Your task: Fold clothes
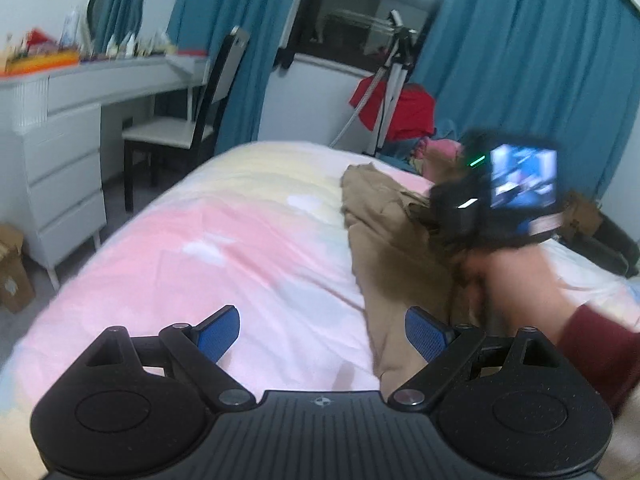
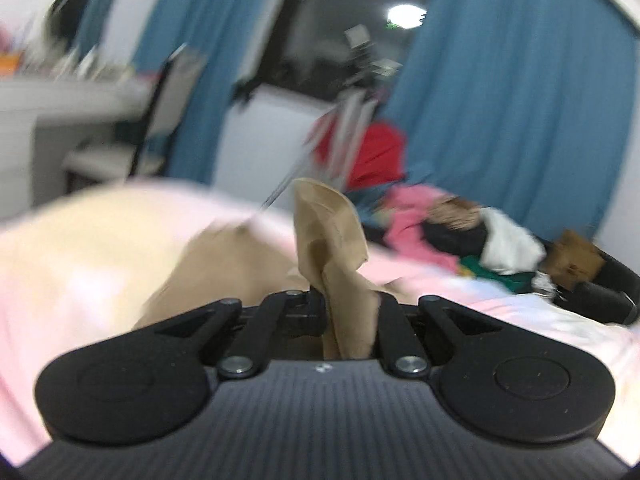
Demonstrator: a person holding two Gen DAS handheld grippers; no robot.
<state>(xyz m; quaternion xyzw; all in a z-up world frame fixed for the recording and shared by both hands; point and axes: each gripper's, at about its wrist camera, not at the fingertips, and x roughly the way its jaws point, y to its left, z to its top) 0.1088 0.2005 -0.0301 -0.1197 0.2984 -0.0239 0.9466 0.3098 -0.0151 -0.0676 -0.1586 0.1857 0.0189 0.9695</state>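
The right claw (image 2: 348, 312), its fingers drawn together, pinches a fold of tan trousers (image 2: 332, 240) that stands up between them, while the rest of the garment trails across the pink and cream bedspread (image 2: 72, 248). The left claw (image 1: 322, 334) hovers above the bedspread with its blue pads (image 1: 218, 334) spread wide, gripping nothing, the right-hand pad just over the trousers' edge. A hand (image 1: 516, 280) in a dark red sleeve (image 1: 600, 356) holds the right claw, whose small screen (image 1: 523, 178) glows. No writing is legible. Beyond lie a clothes pile (image 2: 440, 220), blue curtains (image 1: 520, 60) and a white desk (image 1: 80, 92).
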